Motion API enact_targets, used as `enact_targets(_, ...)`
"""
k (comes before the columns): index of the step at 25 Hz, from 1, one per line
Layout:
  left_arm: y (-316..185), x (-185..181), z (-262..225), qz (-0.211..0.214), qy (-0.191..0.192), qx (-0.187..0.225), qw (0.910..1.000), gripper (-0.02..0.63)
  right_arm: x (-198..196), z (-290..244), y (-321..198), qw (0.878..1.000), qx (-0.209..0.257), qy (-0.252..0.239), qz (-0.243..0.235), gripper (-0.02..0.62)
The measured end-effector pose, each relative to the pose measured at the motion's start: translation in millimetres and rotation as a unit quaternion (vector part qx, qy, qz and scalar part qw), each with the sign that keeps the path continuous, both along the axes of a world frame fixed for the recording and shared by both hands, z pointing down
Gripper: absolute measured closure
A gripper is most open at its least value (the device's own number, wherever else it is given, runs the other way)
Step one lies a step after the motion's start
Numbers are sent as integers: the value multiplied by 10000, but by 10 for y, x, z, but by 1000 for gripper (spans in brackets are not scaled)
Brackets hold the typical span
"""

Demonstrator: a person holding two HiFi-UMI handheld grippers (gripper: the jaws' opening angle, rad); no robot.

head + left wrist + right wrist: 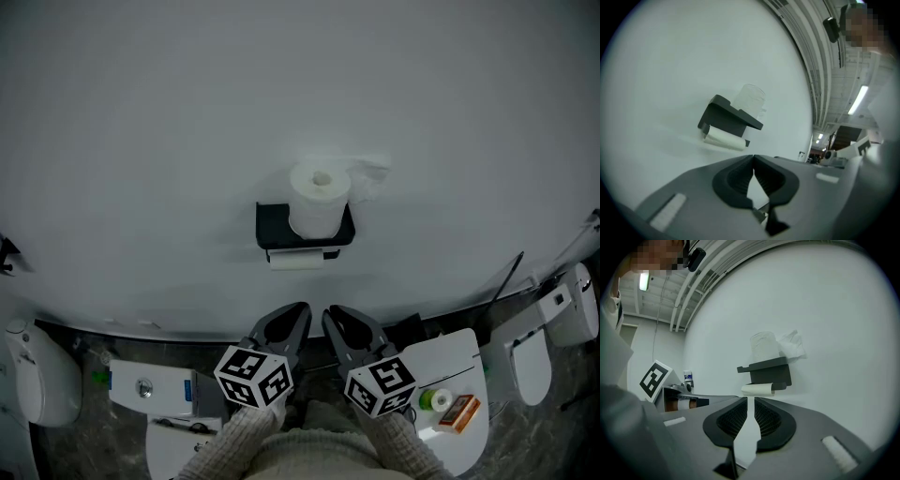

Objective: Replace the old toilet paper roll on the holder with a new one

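Note:
A black holder [272, 225] is fixed to the white wall. A full white roll [319, 199] stands upright on its top shelf, a loose tail of paper [370, 178] hanging off its right side. Under the shelf a thin, nearly spent roll [296, 262] lies across the bar. Both grippers are held level below the holder, apart from it and side by side. My left gripper [302, 309] [753, 158] is shut with its tips touching and nothing in it. My right gripper [330, 311] [751, 400] is open by a narrow gap, and the spent roll [757, 389] shows beyond that gap.
A white surface [469, 361] at lower right carries a green roll of tape [433, 399] and an orange box [459, 412]. White fixtures stand at far left [37, 375] and far right [562, 319]. A white and blue box [150, 386] lies at lower left. A black cable [506, 277] runs down the wall.

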State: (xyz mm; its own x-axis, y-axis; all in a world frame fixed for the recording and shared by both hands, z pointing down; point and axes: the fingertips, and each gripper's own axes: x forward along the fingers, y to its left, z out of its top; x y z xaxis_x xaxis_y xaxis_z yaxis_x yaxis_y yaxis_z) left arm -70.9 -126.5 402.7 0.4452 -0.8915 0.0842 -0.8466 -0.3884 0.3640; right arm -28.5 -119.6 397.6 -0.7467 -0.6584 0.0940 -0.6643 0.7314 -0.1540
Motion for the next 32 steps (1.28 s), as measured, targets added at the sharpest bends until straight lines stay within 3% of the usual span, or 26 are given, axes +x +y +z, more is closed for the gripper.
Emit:
enact_targets(12, -324, -53, 56, -284, 460, -116, 9985, 600, -59, 31, -296, 9993, -99, 156, -326, 563)
enact_targets(16, -430, -87, 79, -305, 998, -116, 9945, 600, -45, 52, -358, 9991, -128, 217, -351, 563)
enact_targets(25, -576, -194, -21, -399, 2243, 325, 9732, 600, 35, 197, -385, 9981, -250, 426, -375, 571)
enact_targets(30, -648, -136, 2, -197, 3142, 239, 9489, 540, 90, 209, -423, 9981, -265, 443, -349, 574)
enact_targets(32, -670, -140, 57, -222, 3324, 196, 9427, 519, 118, 209, -450, 9982, -262, 449, -313, 574)
